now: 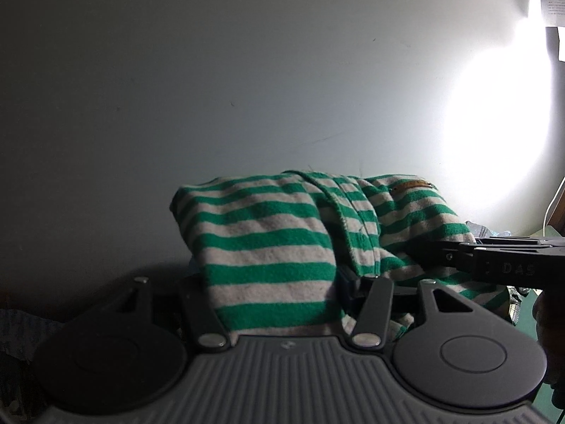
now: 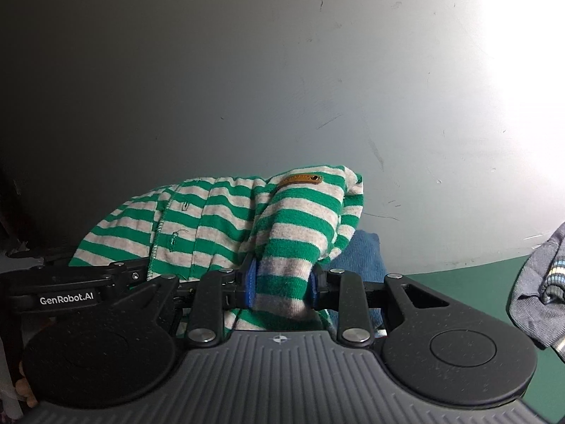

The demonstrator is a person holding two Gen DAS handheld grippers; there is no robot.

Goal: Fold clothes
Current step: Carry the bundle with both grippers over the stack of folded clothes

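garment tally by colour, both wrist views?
Green-and-white striped: 1, the striped garment, held by the right gripper and the left gripper
Blue: 1, the blue cloth behind it
Grey with pale stripes: 1, the grey knit at the right edge
Total: 3

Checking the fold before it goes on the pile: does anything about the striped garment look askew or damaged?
No damage shows. The striped garment is bunched, not flat: the right claw pinches a thick wad, the left claw another. A loose thread hangs by a buttonhole. A grey garment lies crumpled at right.
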